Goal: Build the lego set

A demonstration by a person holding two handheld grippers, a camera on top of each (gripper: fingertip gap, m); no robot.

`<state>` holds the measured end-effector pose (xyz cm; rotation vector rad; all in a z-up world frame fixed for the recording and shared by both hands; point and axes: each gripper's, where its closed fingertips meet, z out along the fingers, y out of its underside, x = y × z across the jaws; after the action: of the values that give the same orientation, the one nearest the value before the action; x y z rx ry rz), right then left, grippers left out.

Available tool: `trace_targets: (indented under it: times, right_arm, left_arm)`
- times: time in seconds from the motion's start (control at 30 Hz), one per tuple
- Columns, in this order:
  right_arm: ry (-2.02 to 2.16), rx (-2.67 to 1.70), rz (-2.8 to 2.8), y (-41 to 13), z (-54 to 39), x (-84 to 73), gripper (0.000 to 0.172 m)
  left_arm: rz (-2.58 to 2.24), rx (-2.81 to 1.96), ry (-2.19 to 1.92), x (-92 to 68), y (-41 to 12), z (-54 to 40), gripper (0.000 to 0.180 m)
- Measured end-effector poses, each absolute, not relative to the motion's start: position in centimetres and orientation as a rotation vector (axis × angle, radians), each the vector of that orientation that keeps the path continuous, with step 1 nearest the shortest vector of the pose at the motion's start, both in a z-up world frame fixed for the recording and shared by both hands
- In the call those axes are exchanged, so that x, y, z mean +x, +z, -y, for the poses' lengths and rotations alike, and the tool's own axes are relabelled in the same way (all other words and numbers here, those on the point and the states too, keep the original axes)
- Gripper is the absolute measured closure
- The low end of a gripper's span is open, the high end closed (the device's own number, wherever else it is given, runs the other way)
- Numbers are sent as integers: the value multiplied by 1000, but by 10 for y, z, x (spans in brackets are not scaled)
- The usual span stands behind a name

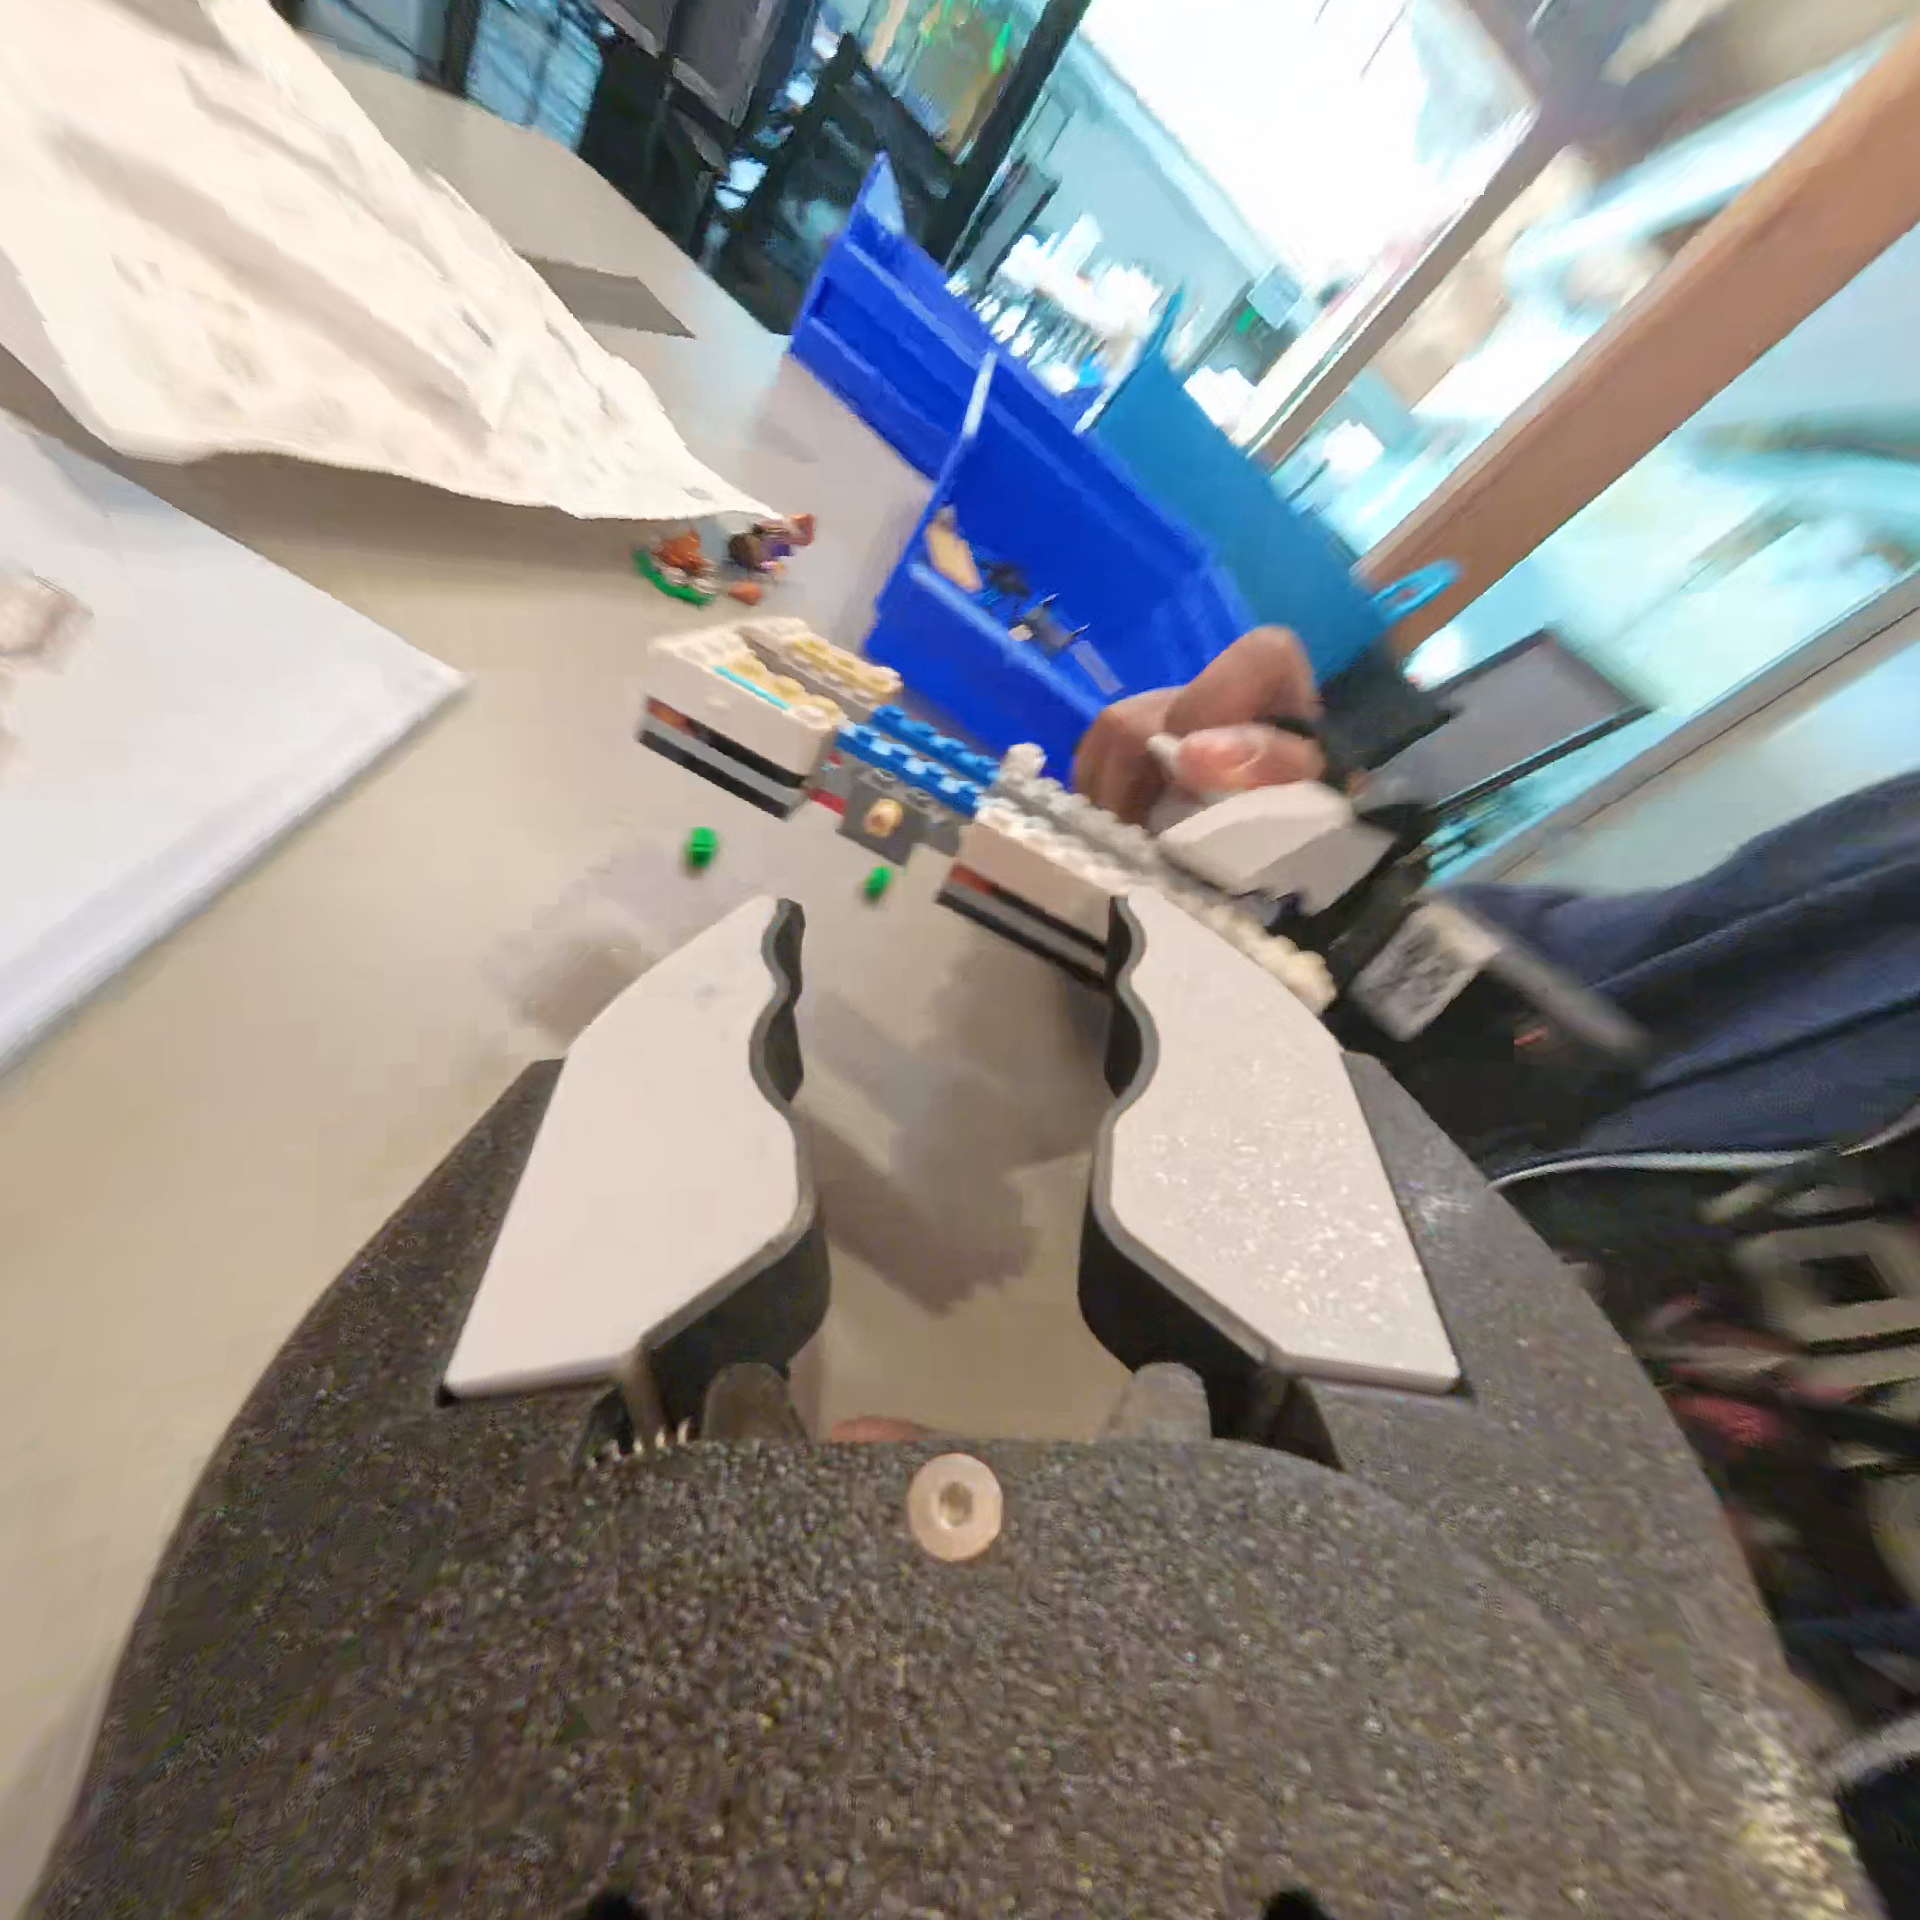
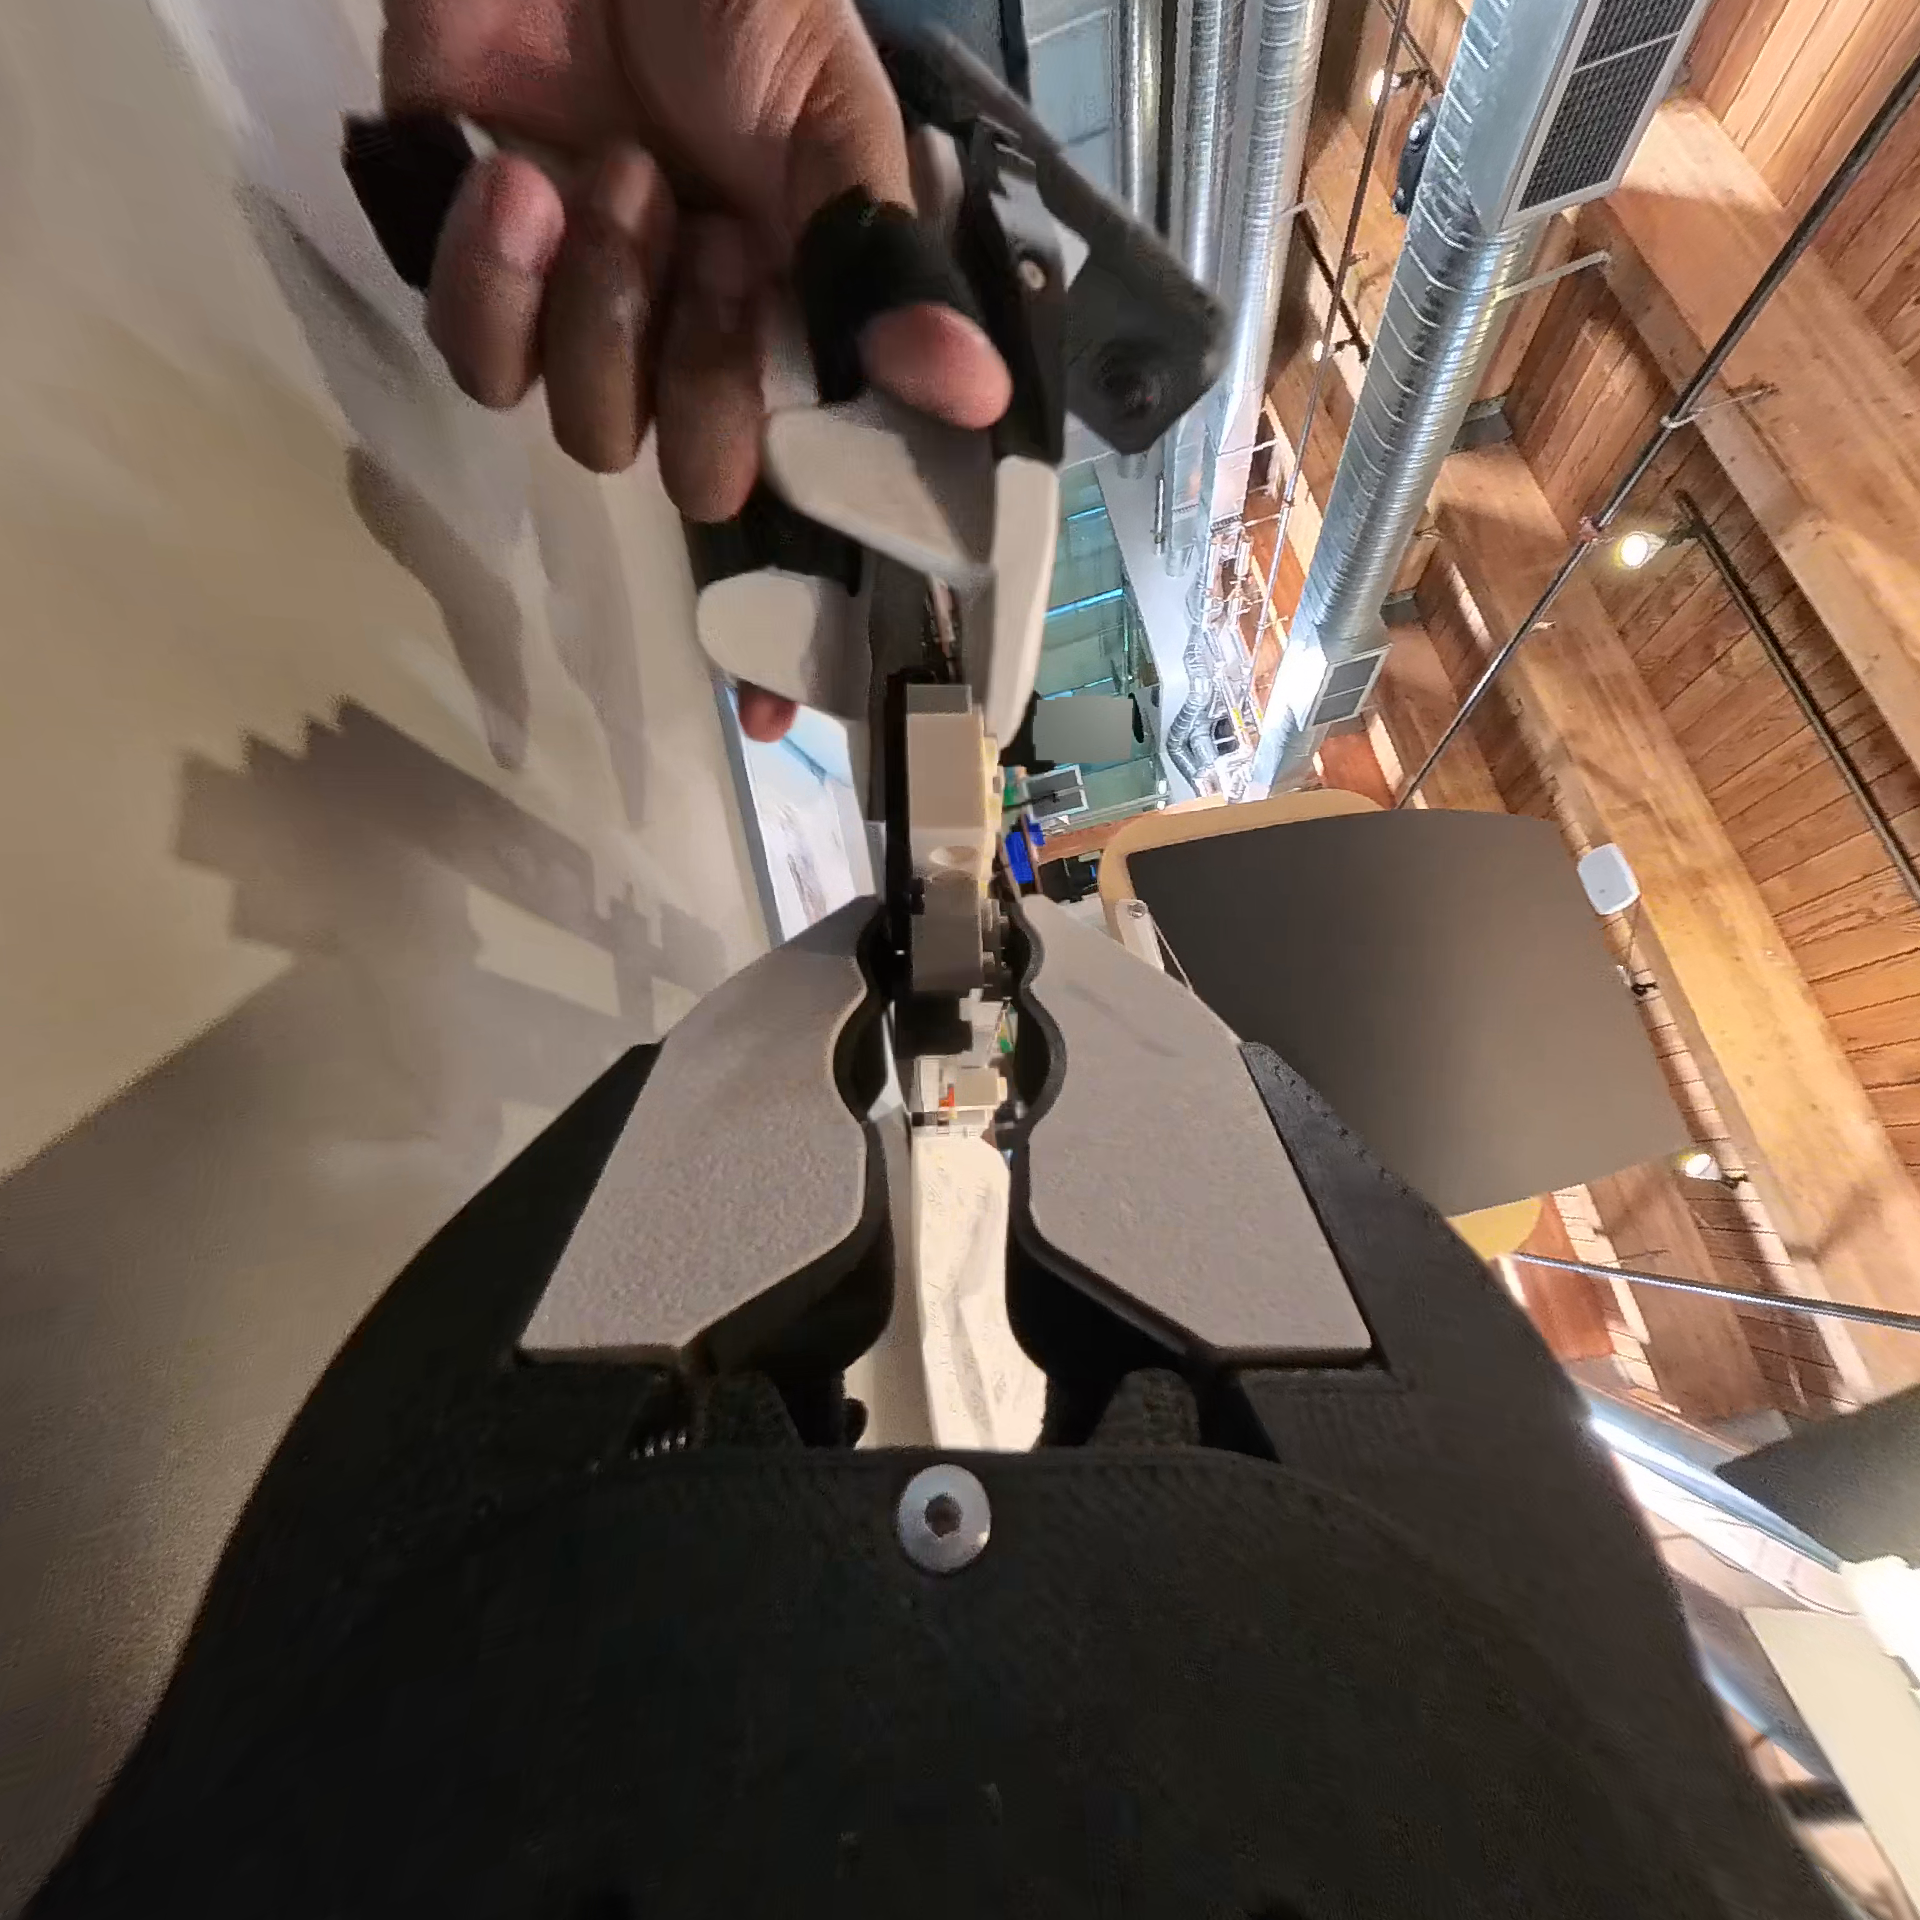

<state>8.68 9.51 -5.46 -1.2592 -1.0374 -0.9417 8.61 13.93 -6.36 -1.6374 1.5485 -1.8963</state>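
A long brick model (image 1: 831,748) of white, grey and blue bricks is held just above the table. My right gripper (image 2: 948,935) is shut on one end of it, with both pads pressed against the model (image 2: 940,821), which I see edge-on. That gripper also shows in the left wrist view (image 1: 1247,831), with a hand on it. My left gripper (image 1: 951,925) is open with nothing between its fingers. The model's near corner lies just beyond its right fingertip (image 1: 1132,935). In the right wrist view the left gripper (image 2: 831,582) hovers open by the model's far end.
Two small green pieces (image 1: 702,847) lie on the beige table (image 1: 312,1039). Blue bins (image 1: 1018,582) stand behind the model. Small brown and green pieces (image 1: 727,556) lie by a large paper sheet (image 1: 312,260). A booklet (image 1: 156,727) is at left. A dark chair back (image 2: 1403,987) stands at right. About 5 cm separates my left fingertips from my right.
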Motion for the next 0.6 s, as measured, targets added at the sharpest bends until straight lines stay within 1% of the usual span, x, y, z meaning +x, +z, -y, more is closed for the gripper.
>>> trace_targets:
  times: [0.1,0.17,0.3,0.4,0.47,0.53,0.6]
  right_arm:
    - [-990,-1248,1055,-56,-97,89,152]
    - [-1018,-1244,1074,-59,-99,90,152]
    - [-1066,-1225,1113,-63,-102,88,152]
    - [-1107,-1217,1146,-67,-104,89,152]
    - [-1157,-1206,1182,-71,-106,90,151]
    - [-1191,-1185,1198,-71,-106,89,151]
    - [-1192,-1204,1199,-72,-107,89,150]
  left_arm:
    - [-1376,-1812,-2221,87,-56,-121,126]
    - [-1306,-1909,-2336,88,-57,-111,129]
    - [-1323,-2010,-2356,87,-67,-96,138]
    - [-1327,-2060,-2380,85,-71,-90,140]
    - [-1297,-2088,-2416,85,-72,-88,144]
    - [-1254,-2115,-2416,86,-76,-90,155]
    - [-1214,-2123,-2452,86,-78,-91,155]
